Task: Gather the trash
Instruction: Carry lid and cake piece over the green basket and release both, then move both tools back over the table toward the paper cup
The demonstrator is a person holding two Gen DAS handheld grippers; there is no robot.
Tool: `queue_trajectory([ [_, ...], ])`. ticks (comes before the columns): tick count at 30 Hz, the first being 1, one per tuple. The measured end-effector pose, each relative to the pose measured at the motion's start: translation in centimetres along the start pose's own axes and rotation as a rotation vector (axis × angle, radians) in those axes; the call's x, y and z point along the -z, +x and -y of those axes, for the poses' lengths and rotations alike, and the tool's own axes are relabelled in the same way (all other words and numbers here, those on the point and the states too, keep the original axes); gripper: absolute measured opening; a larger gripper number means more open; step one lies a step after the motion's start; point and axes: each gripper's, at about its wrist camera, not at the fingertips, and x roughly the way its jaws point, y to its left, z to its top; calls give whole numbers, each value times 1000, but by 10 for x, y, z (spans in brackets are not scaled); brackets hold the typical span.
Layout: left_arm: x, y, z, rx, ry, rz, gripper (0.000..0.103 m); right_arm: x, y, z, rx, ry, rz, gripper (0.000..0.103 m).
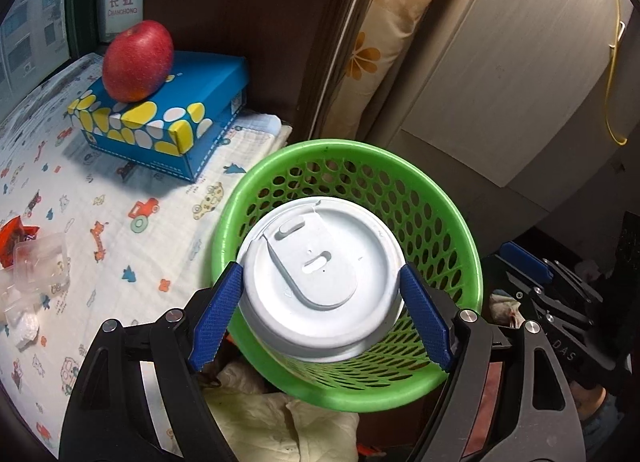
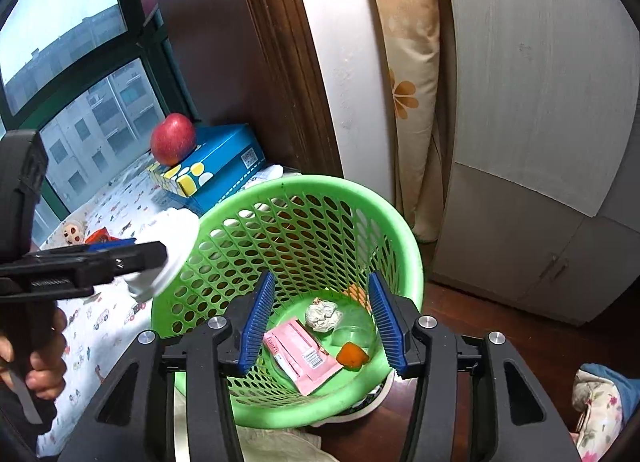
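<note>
My left gripper (image 1: 322, 312) is shut on a white lidded paper cup (image 1: 320, 278) and holds it over the mouth of the green mesh trash basket (image 1: 448, 214). In the right wrist view the cup (image 2: 168, 250) hangs at the basket's left rim (image 2: 404, 238). Inside the basket lie a pink wrapper (image 2: 300, 354), a crumpled paper ball (image 2: 322, 316), a clear plastic cup (image 2: 354, 332) and an orange scrap (image 2: 351, 356). My right gripper (image 2: 322, 326) is open and empty above the basket's near side.
A bed with a printed sheet (image 1: 120, 230) lies to the left. On it stand a blue spotted box (image 1: 168, 118) with a red apple (image 1: 138, 60), a clear plastic tub (image 1: 40, 266), a red wrapper (image 1: 16, 238) and white tissue (image 1: 22, 326). A wardrobe (image 2: 540, 122) stands behind.
</note>
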Motion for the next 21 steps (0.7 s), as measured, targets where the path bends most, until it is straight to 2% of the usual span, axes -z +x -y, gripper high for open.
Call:
queue_trajectory([
  [5, 1, 16, 9, 12, 5, -36, 79, 2, -4, 8, 1, 19, 4, 51],
  [10, 2, 17, 11, 31, -1, -31, 87, 4, -3, 13, -1, 33, 2, 52],
  [21, 10, -7, -20, -31, -64, 2, 88, 4, -2, -3, -46, 19, -6, 55],
])
